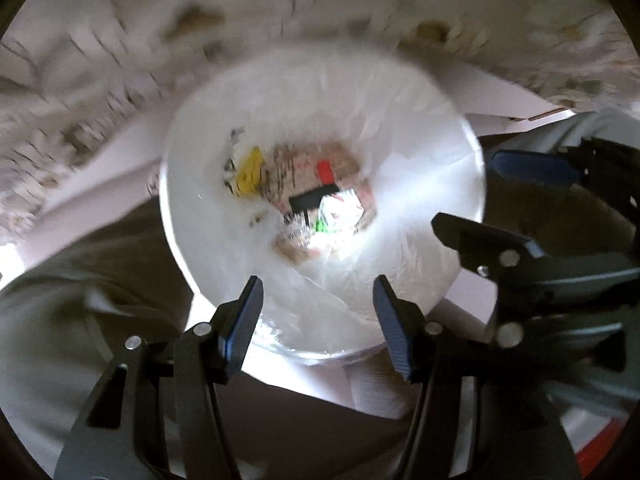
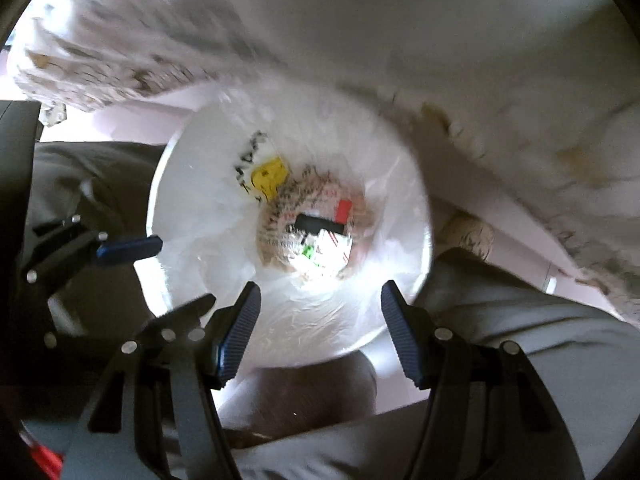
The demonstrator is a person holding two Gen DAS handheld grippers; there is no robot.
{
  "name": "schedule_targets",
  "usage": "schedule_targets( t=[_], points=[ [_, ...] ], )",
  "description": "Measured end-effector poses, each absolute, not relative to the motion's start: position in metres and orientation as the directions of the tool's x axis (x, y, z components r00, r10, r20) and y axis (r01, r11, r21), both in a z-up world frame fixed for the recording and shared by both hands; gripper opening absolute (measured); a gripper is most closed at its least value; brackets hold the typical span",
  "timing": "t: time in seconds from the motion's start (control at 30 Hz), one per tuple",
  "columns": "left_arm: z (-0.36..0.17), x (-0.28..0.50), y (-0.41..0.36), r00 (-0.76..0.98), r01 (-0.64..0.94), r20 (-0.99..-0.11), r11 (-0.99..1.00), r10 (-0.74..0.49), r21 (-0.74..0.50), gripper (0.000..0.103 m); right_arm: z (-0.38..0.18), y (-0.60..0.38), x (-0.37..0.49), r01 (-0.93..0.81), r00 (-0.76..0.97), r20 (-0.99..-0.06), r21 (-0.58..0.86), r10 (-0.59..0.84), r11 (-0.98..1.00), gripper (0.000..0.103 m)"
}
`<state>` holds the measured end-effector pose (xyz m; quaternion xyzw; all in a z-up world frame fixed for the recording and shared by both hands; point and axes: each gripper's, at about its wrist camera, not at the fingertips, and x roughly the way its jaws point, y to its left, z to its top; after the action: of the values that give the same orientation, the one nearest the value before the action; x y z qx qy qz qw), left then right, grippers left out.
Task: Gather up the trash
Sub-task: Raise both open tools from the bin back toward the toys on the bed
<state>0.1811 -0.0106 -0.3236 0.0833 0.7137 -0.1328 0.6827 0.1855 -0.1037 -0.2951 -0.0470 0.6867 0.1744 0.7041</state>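
Note:
A white bin lined with a clear plastic bag (image 1: 420, 184) stands below both grippers; it also shows in the right wrist view (image 2: 384, 200). At its bottom lies trash (image 1: 308, 196): yellow, red, black and green wrappers and printed paper, also seen from the right wrist (image 2: 312, 232). My left gripper (image 1: 318, 324) is open and empty above the bin's near rim. My right gripper (image 2: 320, 328) is open and empty above the same rim. Each gripper shows in the other's view, the right one (image 1: 500, 200) beside the bin and the left one (image 2: 132, 248) at its left rim.
A patterned white bedcover (image 1: 120, 80) hangs behind the bin, also in the right wrist view (image 2: 520, 100). The person's grey trouser legs (image 1: 80, 300) and a bare foot (image 2: 300, 396) flank the bin. A red item (image 1: 600, 444) lies at the lower right.

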Motion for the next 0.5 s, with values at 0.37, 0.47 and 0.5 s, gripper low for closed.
schedule_targets(
  t=[0.37, 0.47, 0.5],
  points=[
    [-0.212, 0.19, -0.007, 0.24, 0.353, -0.969, 0.935, -0.06, 0.029, 0.057, -0.177, -0.137, 0.176, -0.356, 0.226, -0.926, 0.212, 0.303, 0.91, 0.065],
    [-0.18, 0.197, 0.003, 0.321, 0.328, -0.945, 0.944, -0.063, 0.048, 0.057, -0.147, -0.148, 0.178, -0.364, 0.293, -0.899, 0.209, 0.324, 0.908, 0.066],
    [-0.173, 0.201, 0.002, 0.337, 0.315, -0.939, 0.948, -0.066, 0.047, 0.057, -0.137, -0.151, 0.179, -0.369, 0.317, -0.889, 0.206, 0.331, 0.906, 0.066]
  ],
)
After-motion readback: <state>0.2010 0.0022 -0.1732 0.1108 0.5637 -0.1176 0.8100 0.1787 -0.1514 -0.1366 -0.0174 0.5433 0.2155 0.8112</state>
